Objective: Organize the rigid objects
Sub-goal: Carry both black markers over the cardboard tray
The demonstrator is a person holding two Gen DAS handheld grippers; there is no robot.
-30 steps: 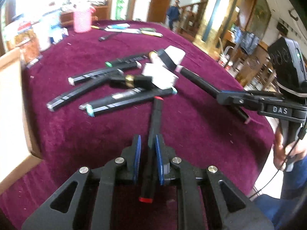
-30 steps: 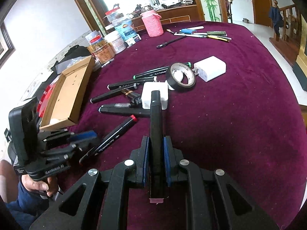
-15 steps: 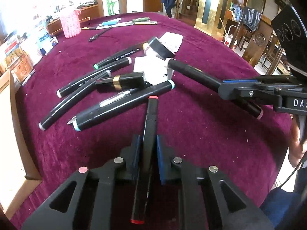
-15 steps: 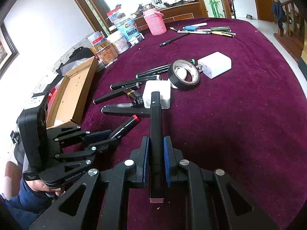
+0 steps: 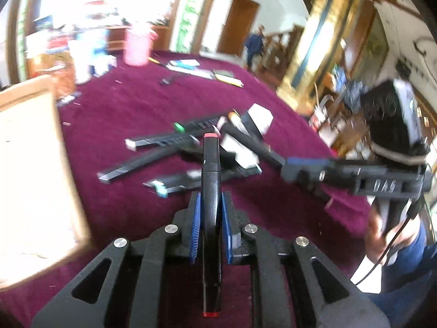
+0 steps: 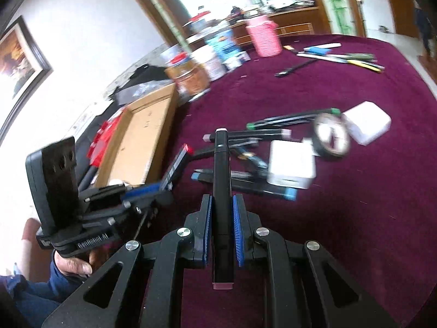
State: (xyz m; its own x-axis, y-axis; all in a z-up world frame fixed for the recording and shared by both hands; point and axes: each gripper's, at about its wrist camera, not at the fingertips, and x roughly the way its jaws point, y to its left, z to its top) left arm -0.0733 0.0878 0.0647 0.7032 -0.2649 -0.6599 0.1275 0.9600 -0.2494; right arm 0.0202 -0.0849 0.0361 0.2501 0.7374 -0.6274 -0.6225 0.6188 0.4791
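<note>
My left gripper (image 5: 210, 213) is shut on a black marker with red caps (image 5: 209, 175), held above the maroon tablecloth. My right gripper (image 6: 221, 218) is shut on a black marker with pink caps (image 6: 221, 180). Each gripper shows in the other's view: the right one (image 5: 308, 173) at the right, the left one (image 6: 153, 191) at the left beside the cardboard box (image 6: 142, 142). Several black markers (image 5: 161, 142) lie in a loose pile at mid-table with two white blocks (image 6: 291, 164) and a black tape roll (image 6: 331, 139).
The cardboard box (image 5: 30, 169) sits at the table's left edge. A pink cup (image 6: 263, 39), jars and bottles (image 6: 215, 54) stand at the far side. Pens and rulers (image 6: 338, 57) lie far right. The table edge drops off at the right (image 5: 352, 207).
Both grippers lifted and swung with their markers; the left view turned toward the box, which now fills its left side. The pile on the table has not moved.
</note>
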